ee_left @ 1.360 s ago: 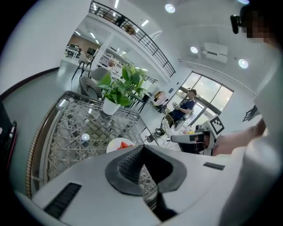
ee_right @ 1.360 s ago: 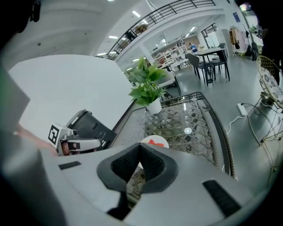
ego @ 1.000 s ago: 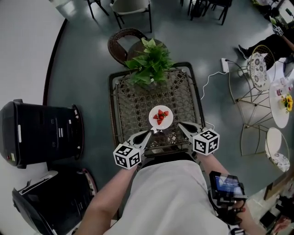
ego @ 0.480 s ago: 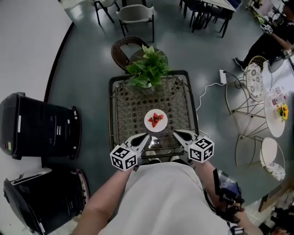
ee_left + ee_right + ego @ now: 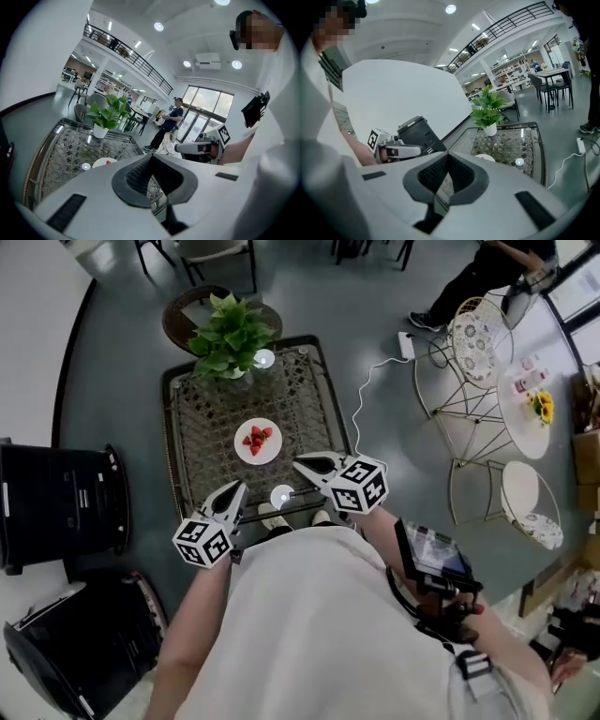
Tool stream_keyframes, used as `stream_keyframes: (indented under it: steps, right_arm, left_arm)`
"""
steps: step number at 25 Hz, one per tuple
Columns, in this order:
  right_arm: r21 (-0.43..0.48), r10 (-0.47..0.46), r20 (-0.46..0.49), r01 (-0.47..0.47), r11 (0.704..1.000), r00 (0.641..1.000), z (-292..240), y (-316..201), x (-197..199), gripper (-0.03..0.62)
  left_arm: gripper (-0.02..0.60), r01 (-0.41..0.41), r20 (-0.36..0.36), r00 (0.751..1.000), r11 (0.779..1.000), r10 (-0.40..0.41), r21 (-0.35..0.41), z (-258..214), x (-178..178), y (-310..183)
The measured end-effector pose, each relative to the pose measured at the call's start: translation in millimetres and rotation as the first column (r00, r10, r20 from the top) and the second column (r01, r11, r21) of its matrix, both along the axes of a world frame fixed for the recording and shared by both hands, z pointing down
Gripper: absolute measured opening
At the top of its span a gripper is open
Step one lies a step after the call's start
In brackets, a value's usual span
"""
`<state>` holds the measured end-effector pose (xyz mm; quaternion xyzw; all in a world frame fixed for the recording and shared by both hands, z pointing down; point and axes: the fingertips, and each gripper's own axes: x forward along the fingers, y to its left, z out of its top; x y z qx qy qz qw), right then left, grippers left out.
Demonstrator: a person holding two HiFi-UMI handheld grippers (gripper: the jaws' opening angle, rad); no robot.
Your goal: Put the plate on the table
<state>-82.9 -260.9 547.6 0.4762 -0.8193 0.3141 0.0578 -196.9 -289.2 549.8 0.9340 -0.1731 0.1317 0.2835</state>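
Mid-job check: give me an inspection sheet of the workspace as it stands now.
Surface: glass-topped wicker table, no spill seen.
Job's things: plate with strawberries rests flat on the table.
Clutter: potted plant at the far end.
Grippers: left gripper and right gripper both shut, empty, clear of the plate.
Cables: white cable on the floor to a power strip.
Surroundings: black bins left; wire chairs right; a person beyond.

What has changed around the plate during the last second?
The left gripper drew back from the plate toward the person; the right gripper hardly moved away. Nothing was gripped or released. Both grippers' jaws stayed shut, and the plate and plant stayed on the table.
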Motion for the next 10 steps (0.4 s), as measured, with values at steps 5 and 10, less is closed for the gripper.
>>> stream_keyframes:
  steps: [5,10]
  right_arm:
    - [-0.003,-0.020,0.008,0.020,1.000,1.000,-1,17,2,0.005]
    - [-0.013,-0.028,0.013,0.028,1.000,1.000,3,27,3,0.005]
  left_arm:
    - [0.005,0.034,0.006,0.999,0.999,-0.034,-0.019,5,-1,18]
    - [0.005,0.046,0.002,0.999,0.999,-0.046,-0.026,6,1,28]
